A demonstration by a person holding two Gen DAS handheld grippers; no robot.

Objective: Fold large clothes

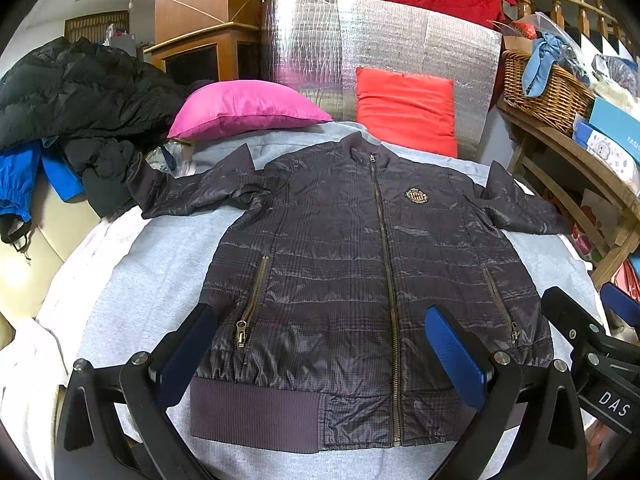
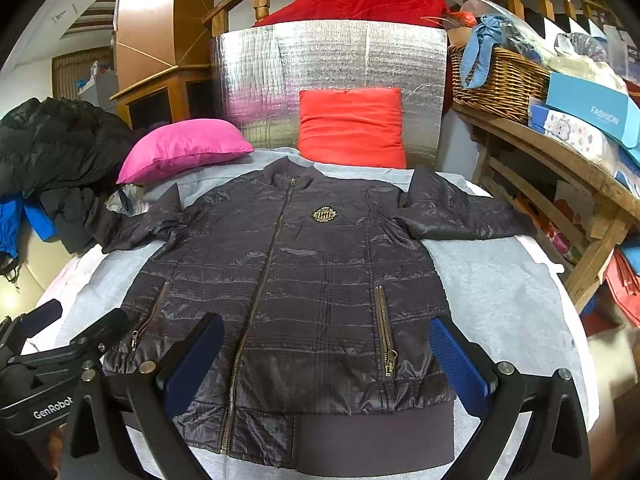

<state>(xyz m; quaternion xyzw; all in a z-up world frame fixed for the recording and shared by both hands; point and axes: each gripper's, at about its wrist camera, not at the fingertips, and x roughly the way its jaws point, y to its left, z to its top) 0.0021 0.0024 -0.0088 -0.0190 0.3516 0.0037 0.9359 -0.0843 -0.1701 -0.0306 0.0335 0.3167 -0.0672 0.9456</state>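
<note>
A dark grey quilted jacket (image 1: 340,260) (image 2: 296,280) lies flat and front-up on a grey cloth, zipped, with a gold badge on its chest and both sleeves spread outward. Its ribbed hem is nearest to me. My left gripper (image 1: 320,356) hovers open above the hem's left half, blue pads wide apart, nothing between them. My right gripper (image 2: 328,360) hovers open above the hem's right half, also holding nothing. Each gripper shows at the edge of the other's view: the right gripper (image 1: 592,320) and the left gripper (image 2: 60,328).
A grey cloth (image 1: 152,280) covers the bed. At its head lie a pink pillow (image 1: 244,110), a red pillow (image 1: 406,108) and a silver foil panel (image 1: 380,40). Black and blue coats (image 1: 72,100) pile at left. A wooden shelf with a wicker basket (image 2: 496,80) and boxes stands right.
</note>
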